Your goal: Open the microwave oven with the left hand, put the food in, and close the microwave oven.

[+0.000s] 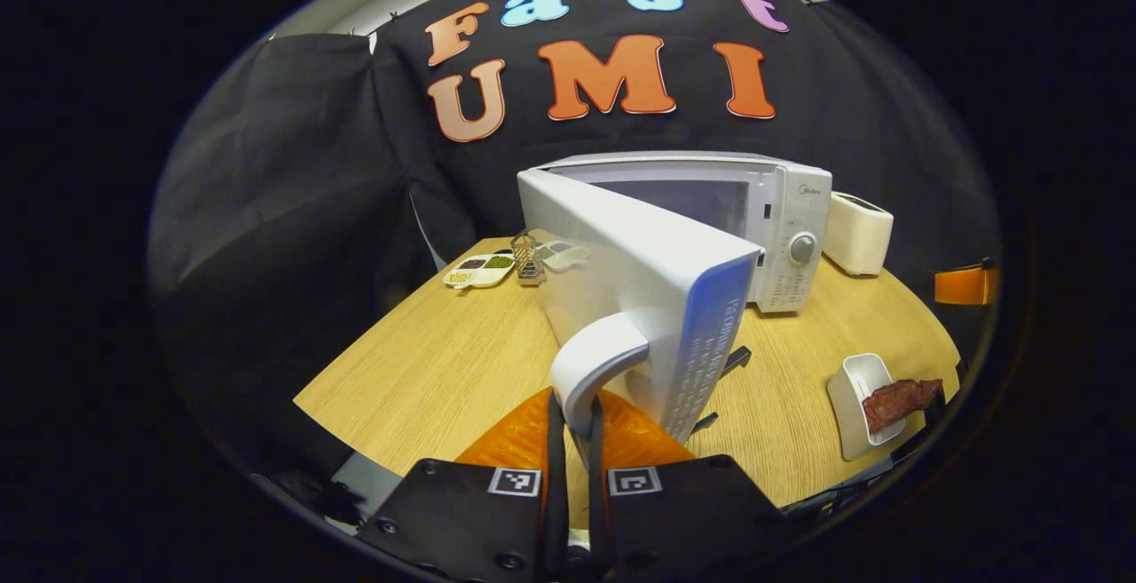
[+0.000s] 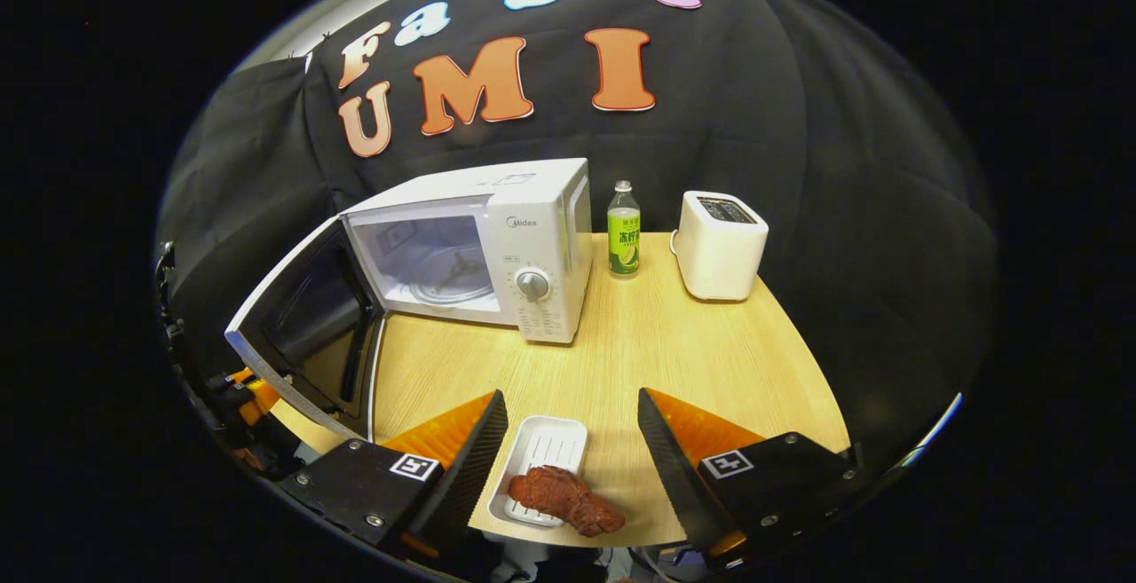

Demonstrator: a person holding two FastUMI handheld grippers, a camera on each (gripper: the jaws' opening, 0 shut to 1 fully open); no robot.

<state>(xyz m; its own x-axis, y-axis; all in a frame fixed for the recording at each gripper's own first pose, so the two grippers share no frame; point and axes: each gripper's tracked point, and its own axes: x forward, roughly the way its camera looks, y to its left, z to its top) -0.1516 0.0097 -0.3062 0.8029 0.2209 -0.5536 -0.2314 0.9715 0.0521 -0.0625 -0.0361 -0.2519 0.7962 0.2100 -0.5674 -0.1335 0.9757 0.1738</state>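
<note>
The white microwave (image 1: 785,228) stands on the wooden table with its door (image 1: 639,286) swung wide open toward me. My left gripper (image 1: 574,410) is shut on the door's curved white handle (image 1: 593,357), one finger on each side. In the right gripper view the open cavity (image 2: 439,268) shows a glass turntable, and the door (image 2: 297,339) hangs out to the left. A piece of reddish-brown meat (image 2: 565,494) lies on a small white tray (image 2: 546,445) at the table's front edge. My right gripper (image 2: 570,395) is open just above it, fingers wide on either side. The tray (image 1: 854,401) lies right of the door.
A white toaster (image 2: 721,246) and a green-labelled bottle (image 2: 624,241) stand right of the microwave. A divided dish of seasonings (image 1: 480,270) and a small wire rack (image 1: 528,259) sit at the table's far left. Bare table top (image 2: 692,343) lies before the microwave.
</note>
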